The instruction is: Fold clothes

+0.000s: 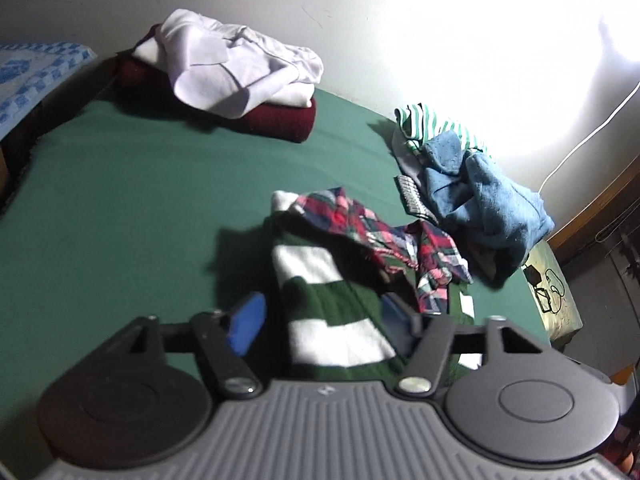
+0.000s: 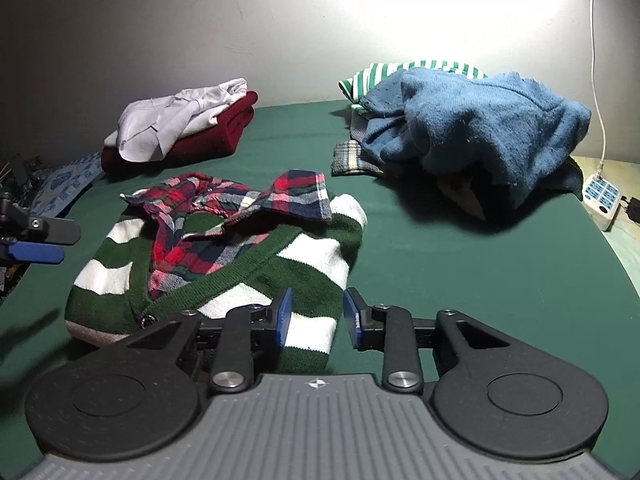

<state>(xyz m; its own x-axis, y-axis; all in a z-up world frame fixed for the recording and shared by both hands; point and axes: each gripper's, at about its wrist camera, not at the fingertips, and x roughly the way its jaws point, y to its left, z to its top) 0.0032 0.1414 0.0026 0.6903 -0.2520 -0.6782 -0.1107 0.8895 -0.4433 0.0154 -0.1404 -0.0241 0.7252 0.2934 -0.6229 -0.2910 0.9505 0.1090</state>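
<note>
Supervisor: Sweater position?

Operator: I see the green-and-white striped sweater (image 2: 224,280) lying front up on the green table (image 2: 440,280), near the front edge. Its plaid collar (image 2: 240,208) is spread at the far end.

Supervisor: Tongs?

Operator: My left tongs (image 1: 322,308) stand moderately wide over the sweater's near end. The knit shows between the blue pads (image 1: 248,324), but I see no pad pressing on it. My right tongs (image 2: 318,312) are narrower and hang over the sweater's near right corner. One pad sits above the knit and the other above bare table, and nothing is pinched there.

Supervisor: Anything else on the table?

Operator: At the far left a white garment (image 2: 180,116) lies on a folded maroon one (image 2: 224,136). At the far right is a loose heap, with a blue sweater (image 2: 480,128) on top and a thin-striped green-and-white piece (image 2: 400,70) behind it. Both are well apart from my sweater. A power strip (image 2: 600,196) sits past the right edge.
</note>
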